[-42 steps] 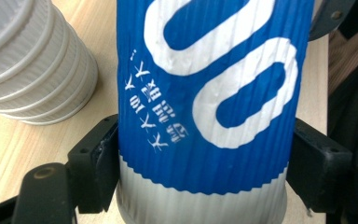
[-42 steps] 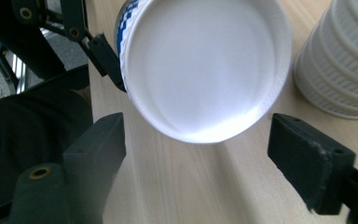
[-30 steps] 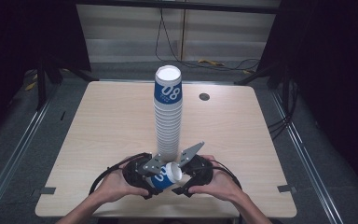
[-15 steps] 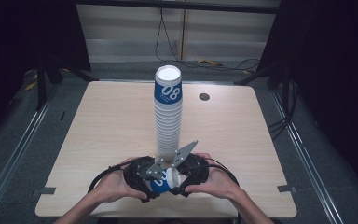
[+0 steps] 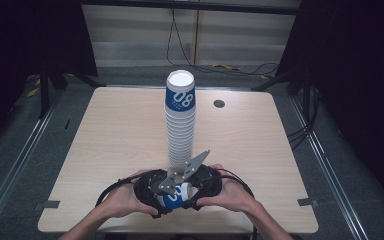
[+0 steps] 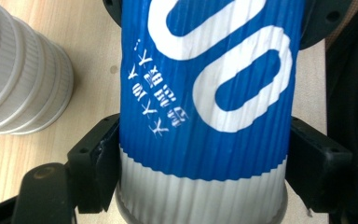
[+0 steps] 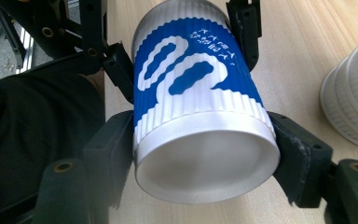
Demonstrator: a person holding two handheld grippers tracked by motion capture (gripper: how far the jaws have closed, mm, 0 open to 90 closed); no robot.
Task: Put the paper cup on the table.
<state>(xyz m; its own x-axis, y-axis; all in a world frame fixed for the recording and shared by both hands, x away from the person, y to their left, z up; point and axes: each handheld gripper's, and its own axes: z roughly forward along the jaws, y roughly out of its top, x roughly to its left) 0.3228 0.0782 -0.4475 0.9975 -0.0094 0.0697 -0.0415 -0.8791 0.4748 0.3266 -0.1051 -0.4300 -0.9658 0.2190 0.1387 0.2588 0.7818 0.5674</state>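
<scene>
Both tools clamped on one ribbed blue-and-white paper cup (image 5: 176,195), lying sideways at near edge of the light wooden counter (image 5: 105,140).
Left tool (image 6: 200,154) and right tool (image 7: 205,140) each pinch cup's sides; tall stack of white ribbed cups (image 5: 181,125) stands just behind.

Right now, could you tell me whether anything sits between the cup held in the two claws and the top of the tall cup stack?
Nothing visible does. The blue-and-white cup lies on its side, clamped by the left claw and right claw at the near table edge. The cup stack stands directly beyond it, its open top unobstructed.
</scene>
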